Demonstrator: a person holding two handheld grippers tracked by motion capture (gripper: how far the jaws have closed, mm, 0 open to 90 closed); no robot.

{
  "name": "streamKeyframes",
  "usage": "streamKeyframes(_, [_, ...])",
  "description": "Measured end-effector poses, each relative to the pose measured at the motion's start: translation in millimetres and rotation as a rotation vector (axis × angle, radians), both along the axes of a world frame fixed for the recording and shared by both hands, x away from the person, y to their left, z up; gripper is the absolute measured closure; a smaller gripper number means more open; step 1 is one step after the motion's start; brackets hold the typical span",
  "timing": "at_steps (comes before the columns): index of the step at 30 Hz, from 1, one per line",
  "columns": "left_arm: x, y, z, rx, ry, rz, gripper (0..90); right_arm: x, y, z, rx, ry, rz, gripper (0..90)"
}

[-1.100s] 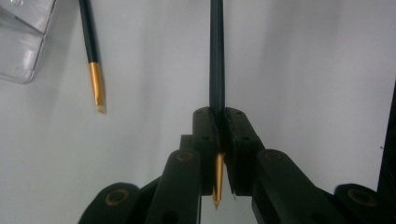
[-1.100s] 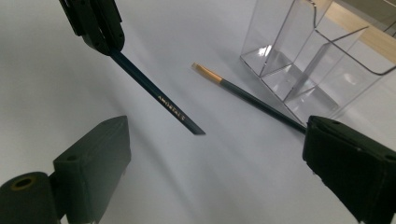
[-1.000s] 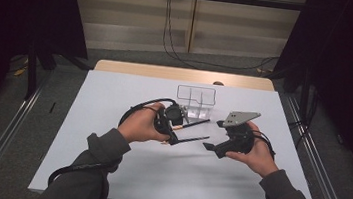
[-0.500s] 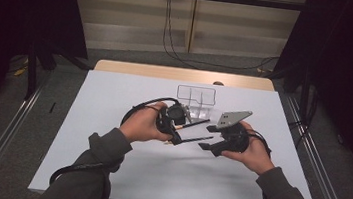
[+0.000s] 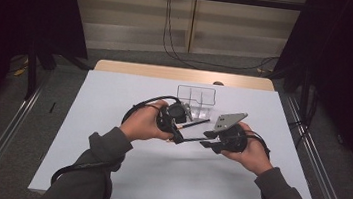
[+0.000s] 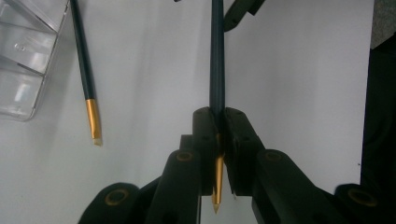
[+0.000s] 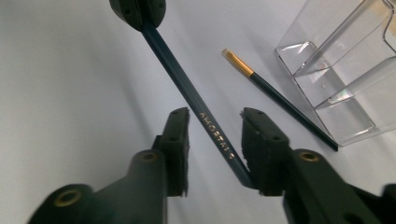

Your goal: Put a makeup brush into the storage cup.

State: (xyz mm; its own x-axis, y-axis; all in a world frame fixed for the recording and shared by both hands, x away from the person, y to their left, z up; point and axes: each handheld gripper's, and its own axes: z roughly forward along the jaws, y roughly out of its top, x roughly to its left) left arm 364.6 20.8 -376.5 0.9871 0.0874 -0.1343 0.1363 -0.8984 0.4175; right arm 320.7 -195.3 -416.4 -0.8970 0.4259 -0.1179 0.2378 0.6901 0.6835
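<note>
- The left gripper [image 6: 218, 140] has its two black jaws clamped on a dark blue-green pencil with a gold tip [image 6: 216, 70].
- A second dark pencil with a gold ferrule [image 6: 86, 74] lies on the white desk [image 6: 299, 84].
- Its far end touches a clear plastic compartment holder [image 6: 25, 51].

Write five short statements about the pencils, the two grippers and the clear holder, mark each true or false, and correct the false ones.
1. The left gripper is shut on a dark pencil. True.
2. The right gripper clamps that pencil firmly. False: its jaws have just been closing, but a gap remains on one side of the pencil.
3. A second pencil lies on the table beside the clear holder. True.
4. The clear holder has pencils standing in it. False: nothing stands in it.
5. The held pencil rests flat on the table. False: it is held above it.
</note>
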Motion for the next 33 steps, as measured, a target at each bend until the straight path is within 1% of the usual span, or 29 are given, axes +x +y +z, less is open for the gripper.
streamKeyframes(1, [0.1,-0.1,-0.5,-0.012,-0.008,0.001,83.9,-0.2,-0.5,-0.3,-0.001,-0.002,-0.004,68.5])
streamKeyframes(2, [0.2,-0.2,0.2,-0.008,-0.003,-0.003,83.9,-0.9,-0.7,-0.4,-0.011,-0.001,0.004,70.9])
streamKeyframes(3, [0.2,-0.5,0.7,-0.008,-0.006,-0.005,83.9,-0.9,-0.7,-0.4,-0.011,-0.001,0.004,70.9])
streamKeyframes(6, [-0.2,-1.6,1.2,-0.018,0.001,-0.008,83.8,-2.7,0.0,-0.8,-0.048,-0.011,0.026,73.7])
streamKeyframes(7, [-0.2,-1.9,1.7,-0.02,-0.001,-0.007,83.8,-3.1,-0.1,-1.0,-0.05,-0.005,0.03,74.1])
streamKeyframes(8, [0.6,-1.9,2.6,-0.022,0.0,-0.013,83.7,-3.4,-0.4,-0.9,-0.055,-0.015,0.027,74.6])
streamKeyframes(9, [1.2,-1.6,3.2,-0.035,0.007,-0.011,83.7,-4.9,-1.0,-0.6,-0.062,-0.016,0.041,76.2])
streamKeyframes(11, [2.5,-0.9,5.3,-0.062,0.015,-0.002,83.7,-5.6,-1.4,-0.6,-0.07,-0.018,0.04,77.2])
streamKeyframes(12, [3.9,-0.4,6.9,-0.066,0.014,-0.008,83.5,-5.9,-1.9,-1.0,-0.074,-0.019,0.047,78.0])
streamKeyframes(13, [4.2,-0.2,8.2,-0.079,0.015,0.007,83.3,-6.8,-2.1,-1.4,-0.073,-0.015,0.05,79.3])
streamKeyframes(14, [5.9,0.4,9.9,-0.093,0.015,0.014,83.0,-7.4,-1.7,-3.7,-0.085,-0.016,0.073,81.9])
streamKeyframes(15, [7.0,0.9,11.5,-0.108,0.026,0.021,82.9,-8.4,-0.9,-5.0,-0.092,-0.011,0.079,83.2])
streamKeyframes(16, [7.9,1.3,12.6,-0.126,0.023,0.031,82.9,-8.4,-0.9,-5.0,-0.092,-0.011,0.079,83.2])
streamKeyframes(17, [8.8,1.9,14.5,-0.133,0.019,0.043,82.8,-9.2,0.2,-6.5,-0.092,-0.006,0.094,84.5])
streamKeyframes(18, [10.1,2.4,15.7,-0.141,0.016,0.041,82.6,-10.3,1.7,-7.5,-0.097,-0.004,0.103,85.7])
streamKeyframes(20, [11.5,3.0,16.3,-0.15,0.009,0.057,82.0,-11.7,4.1,-8.6,-0.097,0.004,0.099,85.9])
streamKeyframes(21, [11.9,3.7,14.9,-0.173,0.003,0.072,81.0,-11.5,3.9,-8.2,-0.088,0.01,0.096,86.0])
streamKeyframes(22, [12.1,4.5,14.8,-0.176,-0.003,0.077,77.5,-11.2,3.5,-7.7,-0.079,0.014,0.096,86.0])
streamKeyframes(23, [13.1,5.7,14.5,-0.195,-0.018,0.084,74.3,-11.1,3.4,-7.6,-0.074,0.017,0.101,86.0])
streamKeyframes(24, [16.0,8.9,13.5,-0.244,-0.003,0.087,67.4,-10.4,2.8,-7.6,-0.071,0.019,0.1,85.9])
streamKeyframes(25, [16.0,8.9,13.5,-0.244,-0.003,0.087,66.4,-10.4,2.8,-7.6,-0.071,0.019,0.1,85.9])
streamKeyframes(26, [15.9,10.1,13.5,-0.259,-0.006,0.105,66.4,-10.6,2.5,-7.7,-0.068,0.027,0.094,86.0])
streamKeyframes(27, [16.6,11.3,13.5,-0.268,-0.011,0.117,63.4,-10.3,1.9,-8.0,-0.071,0.023,0.09,85.9])
streamKeyframes(28, [17.5,12.5,12.9,-0.287,-0.013,0.118,57.7,-10.6,1.5,-8.5,-0.064,0.032,0.076,86.0])
streamKeyframes(29, [17.8,13.8,13.1,-0.299,-0.017,0.122,55.3,-9.8,0.5,-8.8,-0.063,0.035,0.075,86.0])
streamKeyframes(30, [18.3,14.9,13.2,-0.309,-0.029,0.124,53.0,-9.4,-0.2,-9.4,-0.059,0.031,0.072,85.9])
streamKeyframes(31, [18.2,15.4,12.6,-0.326,-0.026,0.135,49.3,-9.0,-1.0,-9.8,-0.05,0.033,0.067,85.9])
streamKeyframes(32, [18.0,16.6,12.8,-0.324,-0.028,0.142,49.0,-8.9,-2.3,-10.5,-0.038,0.038,0.054,85.9])
streamKeyframes(33, [18.8,17.4,11.9,-0.335,-0.029,0.139,49.0,-8.9,-2.3,-10.5,-0.038,0.038,0.054,85.9])
